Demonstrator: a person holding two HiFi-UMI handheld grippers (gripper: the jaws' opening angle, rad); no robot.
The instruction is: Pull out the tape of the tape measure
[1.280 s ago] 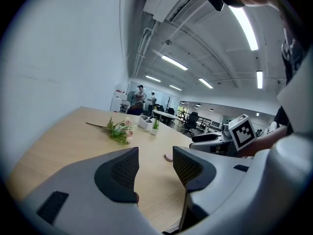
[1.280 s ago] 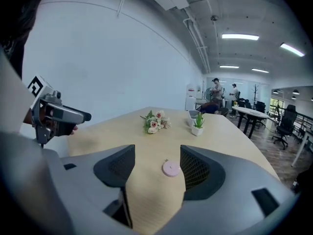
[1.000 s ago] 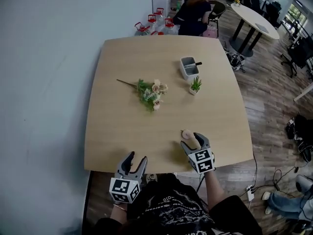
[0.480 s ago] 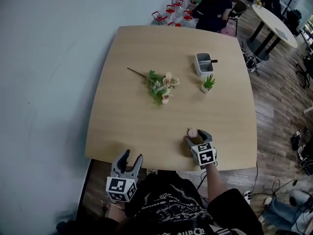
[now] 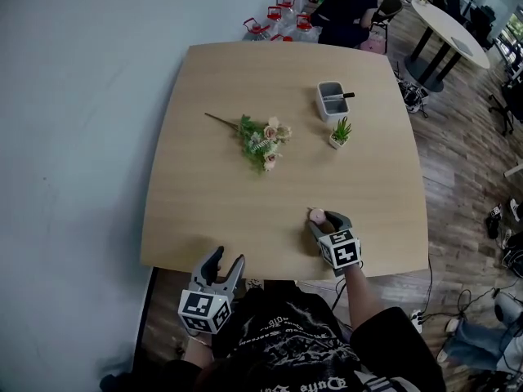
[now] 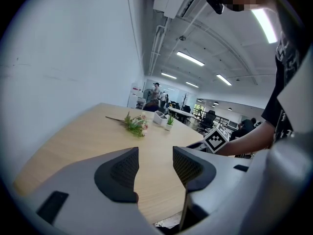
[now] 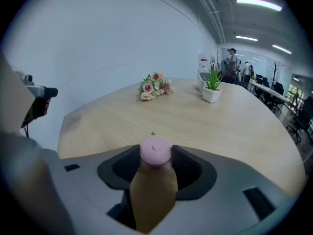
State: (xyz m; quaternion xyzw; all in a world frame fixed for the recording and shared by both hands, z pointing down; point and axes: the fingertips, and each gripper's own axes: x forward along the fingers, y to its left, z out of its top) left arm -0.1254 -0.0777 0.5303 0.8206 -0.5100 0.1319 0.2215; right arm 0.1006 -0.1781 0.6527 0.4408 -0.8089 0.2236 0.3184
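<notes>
The tape measure (image 5: 318, 216), a tan body with a round pink top, stands near the front edge of the wooden table (image 5: 221, 211). My right gripper (image 5: 325, 222) reaches round it from the near side. In the right gripper view the tape measure (image 7: 155, 151) fills the gap of the right gripper (image 7: 156, 164); the jaws are closing and both pads touch its sides. My left gripper (image 5: 222, 262) hovers at the table's front edge, left of the right one, apart from the tape measure. The left gripper (image 6: 155, 166) is open with nothing between its pads.
A bunch of artificial flowers (image 5: 261, 141) lies mid-table. A grey box (image 5: 333, 100) and a small potted plant (image 5: 340, 131) stand at the back right. Behind the table are water jugs (image 5: 278, 24), a seated person (image 5: 347, 11) and a white table (image 5: 449, 31).
The right gripper's jaws have narrowed round the tape measure. The left gripper stays at the table's front edge. The head view has shifted slightly.
</notes>
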